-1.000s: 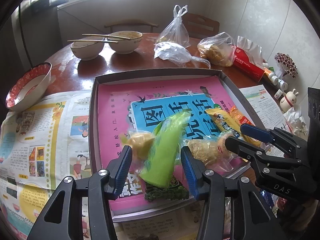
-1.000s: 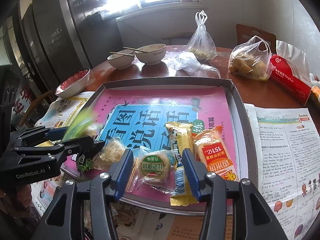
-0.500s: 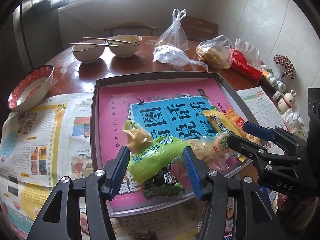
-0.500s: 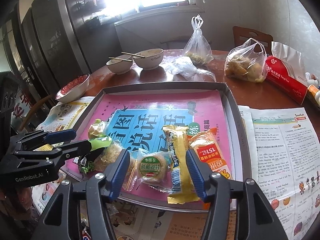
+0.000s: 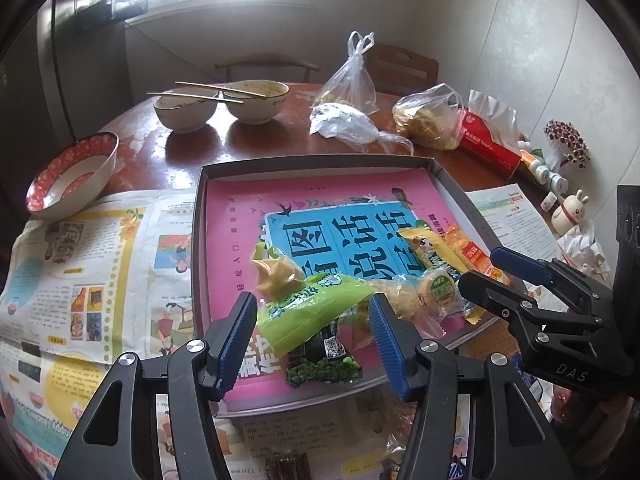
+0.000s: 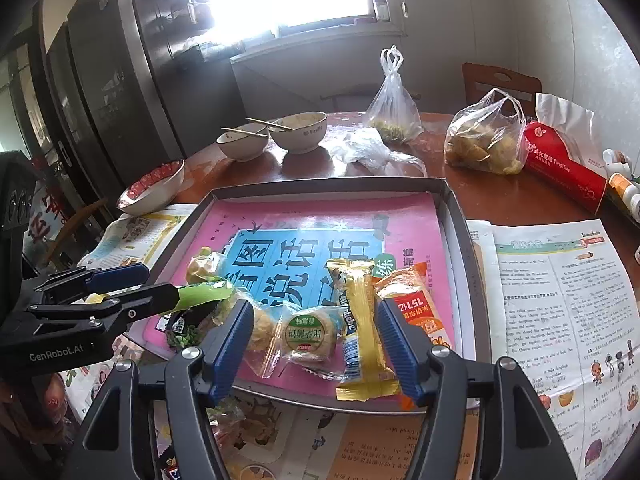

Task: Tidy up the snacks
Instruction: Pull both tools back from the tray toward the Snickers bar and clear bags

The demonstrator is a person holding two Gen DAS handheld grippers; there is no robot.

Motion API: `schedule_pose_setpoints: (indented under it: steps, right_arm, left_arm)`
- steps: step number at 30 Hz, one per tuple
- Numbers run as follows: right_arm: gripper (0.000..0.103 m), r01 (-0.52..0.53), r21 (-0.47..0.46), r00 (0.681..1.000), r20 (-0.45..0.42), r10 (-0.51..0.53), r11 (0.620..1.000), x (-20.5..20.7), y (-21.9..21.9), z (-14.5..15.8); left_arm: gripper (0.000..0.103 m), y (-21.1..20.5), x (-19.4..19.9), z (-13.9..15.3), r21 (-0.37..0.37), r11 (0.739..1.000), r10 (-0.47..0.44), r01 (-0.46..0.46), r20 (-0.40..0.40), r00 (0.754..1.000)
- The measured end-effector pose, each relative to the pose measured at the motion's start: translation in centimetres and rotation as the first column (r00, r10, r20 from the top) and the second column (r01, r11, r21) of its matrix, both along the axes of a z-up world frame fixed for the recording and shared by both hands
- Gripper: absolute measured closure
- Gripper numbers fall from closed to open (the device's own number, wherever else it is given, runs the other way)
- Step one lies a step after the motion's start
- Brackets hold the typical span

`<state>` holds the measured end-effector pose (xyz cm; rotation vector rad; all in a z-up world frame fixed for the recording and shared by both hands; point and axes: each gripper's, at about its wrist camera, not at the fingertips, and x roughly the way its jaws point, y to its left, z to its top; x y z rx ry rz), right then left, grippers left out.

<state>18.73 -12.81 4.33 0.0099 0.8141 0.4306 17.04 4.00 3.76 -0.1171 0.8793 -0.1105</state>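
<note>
Two grippers hang over the near edge of the grey tray (image 5: 200,216), and both have just been spreading their jaws. In the left wrist view, the left gripper (image 5: 312,340) stands moderately wide around the green snack bag (image 5: 312,312), its blue pads clear of the wrapper on both sides. A second ago that bag stood nearly upright between the pads; now it lies slanted at the lower middle of the frame, resting across a dark pea packet (image 5: 324,364) with a yellow wrapped sweet (image 5: 276,276) at its upper left. It looks let go and settled in the tray.

In the right wrist view, the right gripper (image 6: 316,344) is likewise open to a middling width. A round cake in clear wrap (image 6: 308,334) and a long yellow bar (image 6: 360,328) lie between its pads, with no pad seen pressing on either. An orange packet (image 6: 416,308) sits just right of the bar.

All these snacks sit bunched in a row along the tray's near side, on the pink and blue book cover (image 6: 320,224), while the far half of the tray is bare. My reading is that one placement has finished, and the next step is either fetching more snacks or tidying this crowded, overlapping row.
</note>
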Motion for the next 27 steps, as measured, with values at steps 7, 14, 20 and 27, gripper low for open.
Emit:
schedule_pose_setpoints:
  steps: [7,14,20,27]
  right_arm:
    - [0.039,-0.006,0.005,1.0,0.025,0.006,1.0,-0.9,-0.1,0.6]
    - [0.038,-0.012,0.009,0.999,0.039,0.011,1.0,-1.7,-0.2,1.3]
    - [0.038,-0.022,0.009,0.998,0.051,0.021,1.0,-2.4,-0.1,1.6]
    - [0.038,-0.041,0.009,0.998,0.057,0.04,0.999,-3.4,0.1,1.8]
  left_arm:
    - [0.043,0.4,-1.0,0.7,-0.005,1.0,0.012,-0.012,0.017,1.0]
    - [0.043,0.9,-1.9,1.3,-0.008,1.0,0.025,-0.025,0.033,0.999]
    - [0.043,1.3,-3.0,1.5,-0.011,1.0,0.027,-0.027,0.04,0.999]
    - [0.043,1.3,-4.7,1.1,-0.015,1.0,0.016,-0.015,0.032,0.999]
